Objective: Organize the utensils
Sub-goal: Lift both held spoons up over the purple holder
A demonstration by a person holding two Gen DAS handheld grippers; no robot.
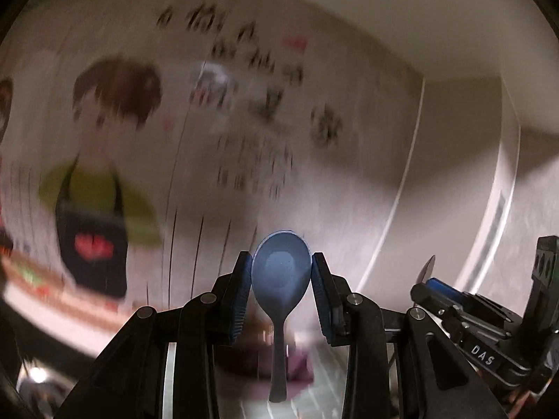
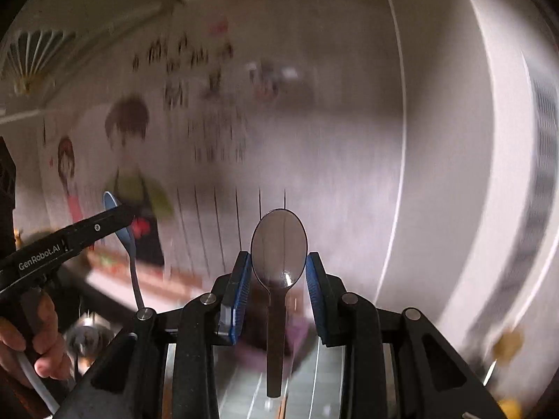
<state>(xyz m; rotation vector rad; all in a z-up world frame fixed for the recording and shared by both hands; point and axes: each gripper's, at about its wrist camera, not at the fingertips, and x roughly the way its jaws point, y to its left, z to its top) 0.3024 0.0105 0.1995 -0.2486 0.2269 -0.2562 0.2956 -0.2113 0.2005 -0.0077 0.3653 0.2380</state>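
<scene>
A blue spoon point(image 1: 281, 272) stands upright with its bowl on top and its handle hanging down; my left gripper point(image 1: 281, 269) is shut on the bowl's edges. A shiny metal spoon point(image 2: 278, 248) stands the same way, bowl up, with my right gripper point(image 2: 278, 265) shut on its bowl. In the right wrist view the left gripper point(image 2: 115, 214) shows at the left with the blue spoon point(image 2: 122, 234) in it, held by a hand point(image 2: 31, 345). In the left wrist view the right gripper's body point(image 1: 468, 310) shows at the lower right with the metal spoon's tip point(image 1: 427, 269).
A wall with a cartoon poster point(image 2: 129, 160) and stickers fills the background, blurred. A white door frame or cabinet point(image 2: 471, 139) stands at the right. Far below lie a striped surface point(image 2: 307, 377), a purple patch point(image 1: 297, 366) and a metal pot point(image 2: 87, 338).
</scene>
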